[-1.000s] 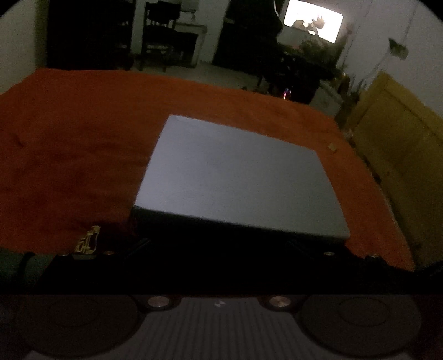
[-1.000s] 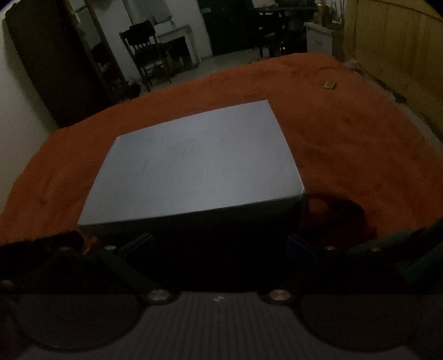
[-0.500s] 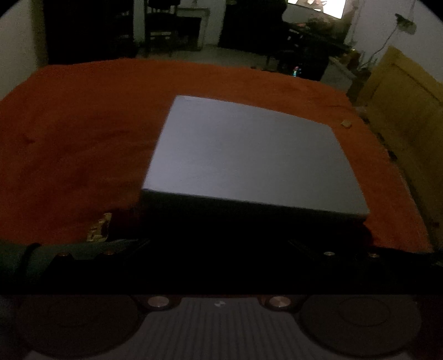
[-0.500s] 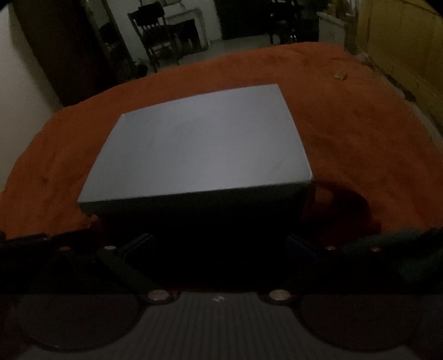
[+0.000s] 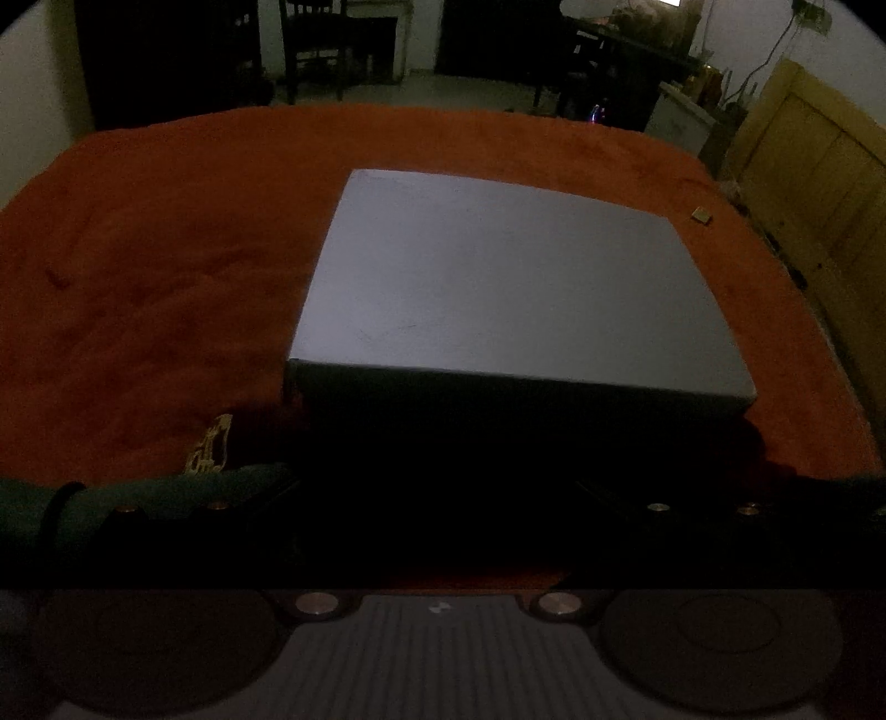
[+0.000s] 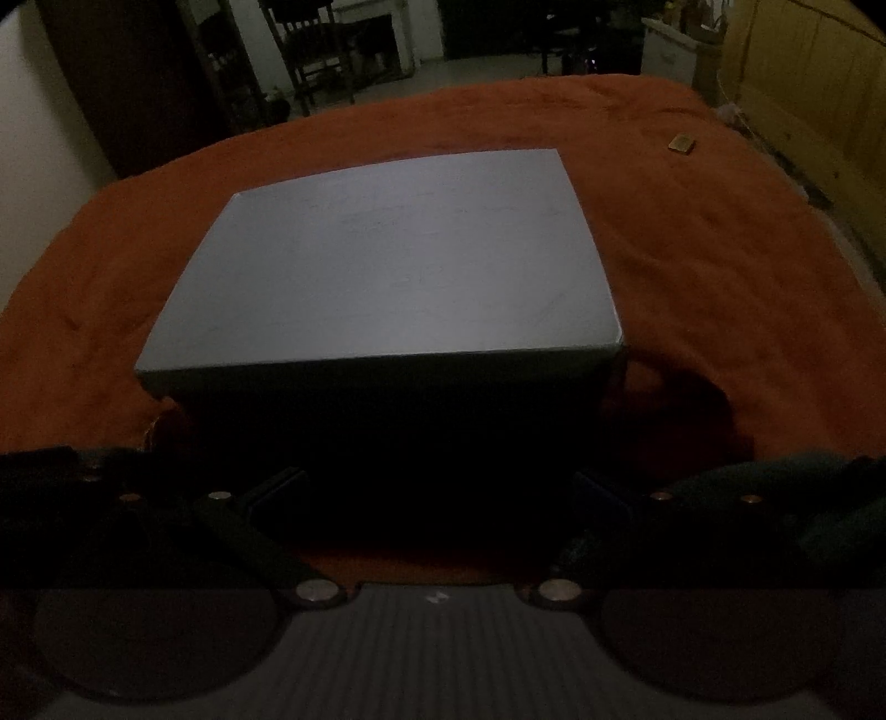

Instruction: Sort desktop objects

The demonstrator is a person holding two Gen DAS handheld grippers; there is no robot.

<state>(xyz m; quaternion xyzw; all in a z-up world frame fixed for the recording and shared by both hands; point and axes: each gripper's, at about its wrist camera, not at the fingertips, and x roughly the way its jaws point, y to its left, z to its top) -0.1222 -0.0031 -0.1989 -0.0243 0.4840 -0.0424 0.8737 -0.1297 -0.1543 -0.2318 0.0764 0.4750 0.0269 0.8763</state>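
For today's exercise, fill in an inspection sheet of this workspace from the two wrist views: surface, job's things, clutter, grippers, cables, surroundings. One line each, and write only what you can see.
Surface: orange cloth, wrinkled, covering the whole work area.
Job's things: closed grey box lying flat on the cloth; small gold object apart from it, far right.
Clutter: gold-patterned item beside the box's near left corner, partly hidden.
Grippers: left gripper and right gripper both spread wide and low, facing the box's dark near side; contact cannot be told.
Cables: one wire on the far wall.
Surroundings: dim room, wooden chair, yellow wooden panel on the right.
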